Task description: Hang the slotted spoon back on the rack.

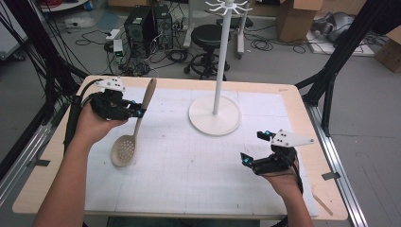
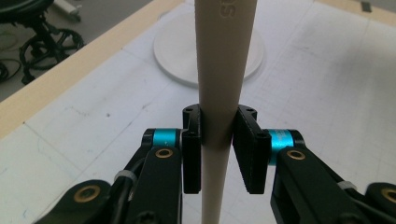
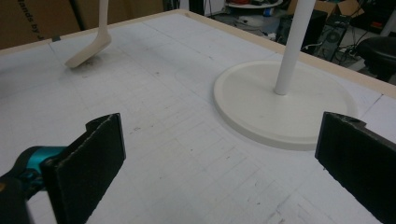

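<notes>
Left gripper [image 2: 218,140] is clamped on the slotted spoon [image 1: 134,130] handle at the counter's far left. Right gripper [image 3: 219,163] sits wide apart, empty. Probably hanging it on the stand [image 1: 215,113] is left.

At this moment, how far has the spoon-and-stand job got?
Done: the left tool has closed on the spoon handle. In hand: the spoon, its bowl low by the mat. Left, probably: hanging it on the stand, whose hooks look bare. The right tool is open, idle.
</notes>
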Available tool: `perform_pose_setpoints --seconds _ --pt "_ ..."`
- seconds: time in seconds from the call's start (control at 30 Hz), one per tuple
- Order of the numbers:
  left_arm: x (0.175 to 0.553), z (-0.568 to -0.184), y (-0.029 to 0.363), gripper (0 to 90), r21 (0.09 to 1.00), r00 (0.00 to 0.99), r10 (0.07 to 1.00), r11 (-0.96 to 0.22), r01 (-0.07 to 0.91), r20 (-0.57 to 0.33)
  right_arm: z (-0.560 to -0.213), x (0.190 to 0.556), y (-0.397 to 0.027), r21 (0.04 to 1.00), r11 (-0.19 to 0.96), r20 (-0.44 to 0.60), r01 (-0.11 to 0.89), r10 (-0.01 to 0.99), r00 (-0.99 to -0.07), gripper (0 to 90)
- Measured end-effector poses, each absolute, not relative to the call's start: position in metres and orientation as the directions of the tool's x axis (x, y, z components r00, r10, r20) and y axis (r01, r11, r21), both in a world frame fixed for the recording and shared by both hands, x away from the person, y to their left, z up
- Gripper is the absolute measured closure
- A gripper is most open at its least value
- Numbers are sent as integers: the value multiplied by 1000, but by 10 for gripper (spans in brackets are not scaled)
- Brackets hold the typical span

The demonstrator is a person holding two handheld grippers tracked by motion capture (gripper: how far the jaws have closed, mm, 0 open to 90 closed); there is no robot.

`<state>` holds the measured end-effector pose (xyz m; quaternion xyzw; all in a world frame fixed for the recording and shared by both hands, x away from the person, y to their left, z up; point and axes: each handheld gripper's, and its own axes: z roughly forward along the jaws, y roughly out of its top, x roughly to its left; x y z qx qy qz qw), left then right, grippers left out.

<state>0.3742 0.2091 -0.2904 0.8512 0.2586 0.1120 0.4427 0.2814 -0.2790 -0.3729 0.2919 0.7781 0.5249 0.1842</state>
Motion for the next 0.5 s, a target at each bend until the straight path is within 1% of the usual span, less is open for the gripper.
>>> perform_pose_setpoints --seconds 0.33,0.5 --pt "372 -276 213 737 861 858 510 -409 303 -60 -373 282 -280 925 277 21 260 647 -762 4" --pt "372 -271 210 737 867 861 506 -406 290 -52 -373 281 -280 923 275 28 268 647 -762 4"
